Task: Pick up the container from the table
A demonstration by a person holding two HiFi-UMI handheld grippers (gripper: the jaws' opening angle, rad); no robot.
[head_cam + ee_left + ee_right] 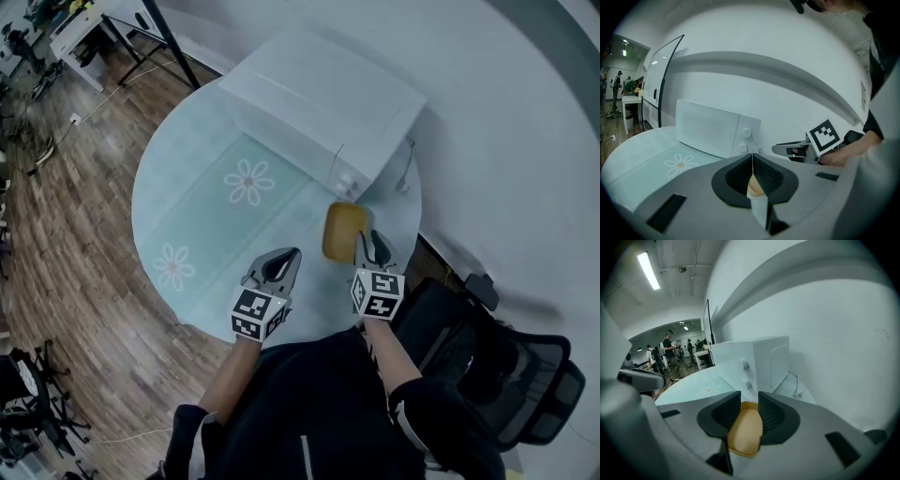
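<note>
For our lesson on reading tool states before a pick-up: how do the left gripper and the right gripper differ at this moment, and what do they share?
The left gripper's jaws are together; the right gripper's jaws stand apart. The right gripper has the yellow container between its jaws; the left gripper hangs over the tablecloth, clear of the container. Both point towards the white microwave.

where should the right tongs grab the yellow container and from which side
Probably its near end, coming in from the person's side and angled down. The yellow container lies flat with its long axis pointing away, and the microwave stands close beyond the far end. The open right tongs line up with that near end, so closing across its narrow width looks simplest.
</note>
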